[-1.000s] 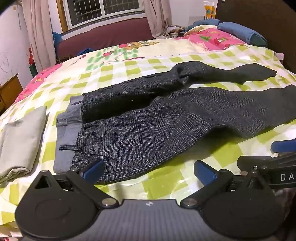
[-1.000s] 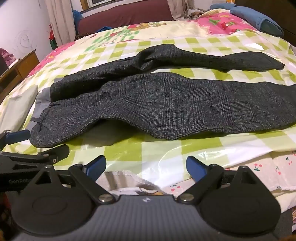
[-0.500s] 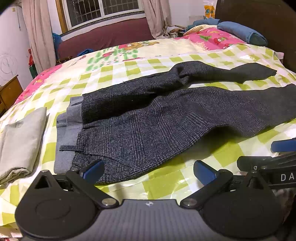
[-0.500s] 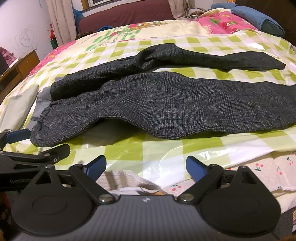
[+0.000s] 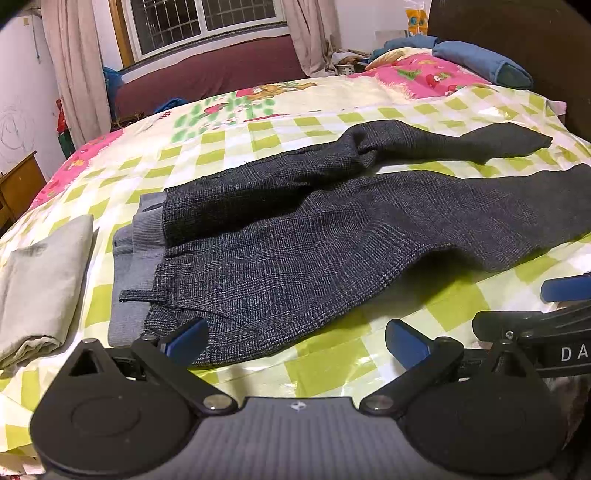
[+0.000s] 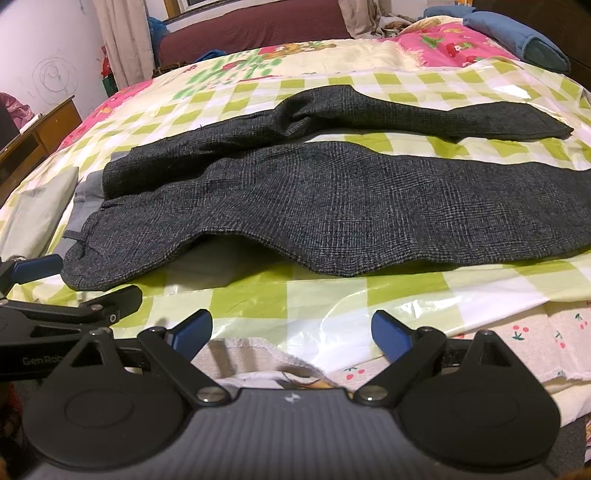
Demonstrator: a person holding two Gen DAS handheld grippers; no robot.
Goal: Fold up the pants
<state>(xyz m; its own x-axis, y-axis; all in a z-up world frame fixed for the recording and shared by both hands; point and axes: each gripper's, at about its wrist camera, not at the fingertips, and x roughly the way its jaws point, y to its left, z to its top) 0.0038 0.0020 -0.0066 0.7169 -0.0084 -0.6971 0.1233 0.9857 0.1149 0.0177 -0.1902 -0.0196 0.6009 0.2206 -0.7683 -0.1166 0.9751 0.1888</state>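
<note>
- Nearest, your left gripper point(image 5: 295, 341) stood with its blue-padded fingers spread wide and held nothing; its left pad point(image 5: 186, 340) sat just at the near waist corner of the dark grey checked trousers point(image 5: 332, 251), though contact could not be told.
- Likewise your right gripper point(image 6: 291, 334) was wide open and empty, poised over the near edge of the bed where a glossy plastic sheet point(image 6: 332, 295) with green-and-white checks hung over a cherry-print cover point(image 6: 535, 343).
- Each gripper showed at the edge of the other's view, so you held them side by side.
- Beyond the fingers, the trousers lay flat across the plastic sheet, waist to your left with the grey waistband lining point(image 5: 138, 251) turned out, both legs running to your right, the near leg broad and the far leg point(image 6: 424, 114) twisted and apart from it toward the cuffs.
- Left of the waistband, a folded pale grey cloth point(image 5: 40, 277) lay near it.
- Farther back lay a floral bedspread point(image 5: 258, 107), a blue pillow point(image 5: 480, 62) by the dark headboard, then a maroon sofa point(image 5: 214, 74) beneath a barred window point(image 5: 203, 18) with curtains.
</note>
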